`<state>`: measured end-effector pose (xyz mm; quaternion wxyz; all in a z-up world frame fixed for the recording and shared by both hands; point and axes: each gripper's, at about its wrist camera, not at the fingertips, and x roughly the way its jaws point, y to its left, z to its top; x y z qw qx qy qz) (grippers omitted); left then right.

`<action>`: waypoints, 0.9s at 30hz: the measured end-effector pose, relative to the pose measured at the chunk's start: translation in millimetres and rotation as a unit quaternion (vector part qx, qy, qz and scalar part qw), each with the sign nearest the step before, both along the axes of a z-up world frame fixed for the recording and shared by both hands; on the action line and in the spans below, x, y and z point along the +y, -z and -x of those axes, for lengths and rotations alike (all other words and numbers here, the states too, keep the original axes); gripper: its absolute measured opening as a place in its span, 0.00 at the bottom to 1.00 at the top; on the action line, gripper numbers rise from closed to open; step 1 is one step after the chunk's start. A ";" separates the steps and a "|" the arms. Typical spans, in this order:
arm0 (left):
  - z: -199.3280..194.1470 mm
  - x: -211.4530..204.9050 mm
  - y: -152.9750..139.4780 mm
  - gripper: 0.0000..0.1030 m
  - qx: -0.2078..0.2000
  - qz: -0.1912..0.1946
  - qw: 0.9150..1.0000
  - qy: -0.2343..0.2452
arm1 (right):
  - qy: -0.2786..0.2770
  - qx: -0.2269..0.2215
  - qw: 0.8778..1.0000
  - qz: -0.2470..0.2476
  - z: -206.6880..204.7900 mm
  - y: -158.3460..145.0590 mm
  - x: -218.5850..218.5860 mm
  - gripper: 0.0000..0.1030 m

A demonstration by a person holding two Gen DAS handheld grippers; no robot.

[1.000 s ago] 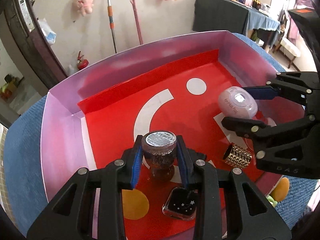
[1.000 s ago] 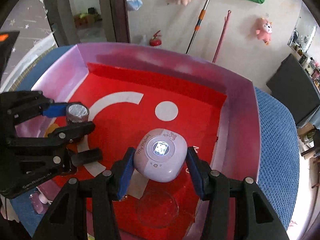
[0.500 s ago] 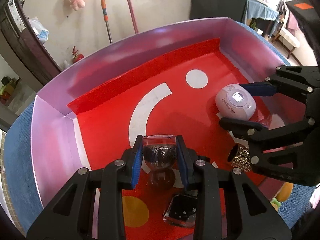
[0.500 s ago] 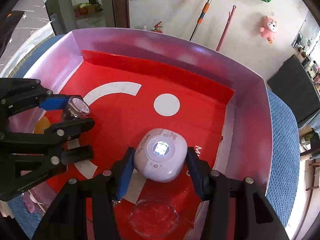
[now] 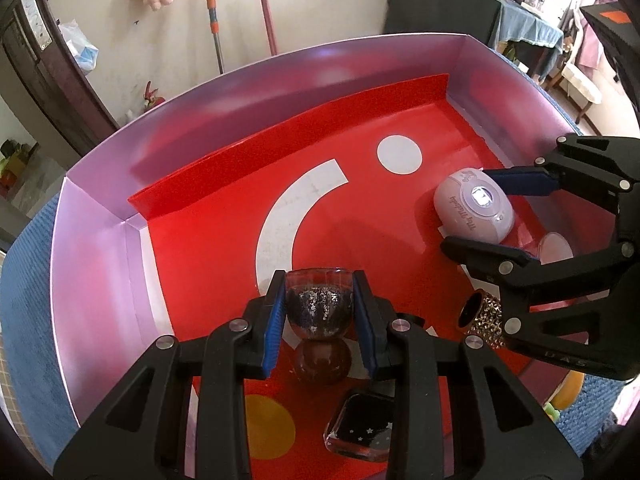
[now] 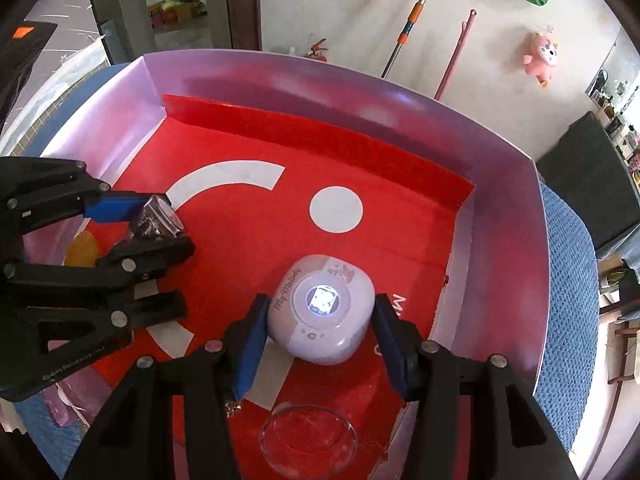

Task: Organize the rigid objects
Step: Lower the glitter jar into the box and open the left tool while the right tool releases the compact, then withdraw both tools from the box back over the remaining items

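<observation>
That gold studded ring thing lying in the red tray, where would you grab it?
Judging by its pose, the gold studded cuff lies on its side, dark opening facing left. Coming from above, I'd pinch across its studded outer wall, probably the firmest hold. The right gripper above it crowds that approach.

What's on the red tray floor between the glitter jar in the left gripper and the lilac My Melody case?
Nothing stands there. The left wrist view shows only bare red floor and a printed white arc between the glitter jar and the lilac case.

A lived-in home: plush toys point(image 6: 540, 56) and mops point(image 5: 214, 16) against the wall.
</observation>
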<state>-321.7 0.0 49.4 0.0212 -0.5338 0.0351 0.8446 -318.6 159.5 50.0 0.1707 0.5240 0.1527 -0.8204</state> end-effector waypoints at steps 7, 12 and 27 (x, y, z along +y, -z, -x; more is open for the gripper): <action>-4.0 0.6 -3.4 0.29 0.012 -0.001 1.000 0.003 | 0.001 -0.002 1.000 -0.001 -2.3 1.0 -0.7 0.53; -4.2 -0.2 -7.0 0.29 0.018 -0.004 1.000 0.001 | 0.001 -0.003 1.000 0.000 -1.7 1.3 -0.6 0.53; -19.4 -12.3 -21.2 0.31 0.042 -0.046 0.998 -0.017 | 0.010 0.008 1.000 0.005 -13.0 -10.8 2.8 0.60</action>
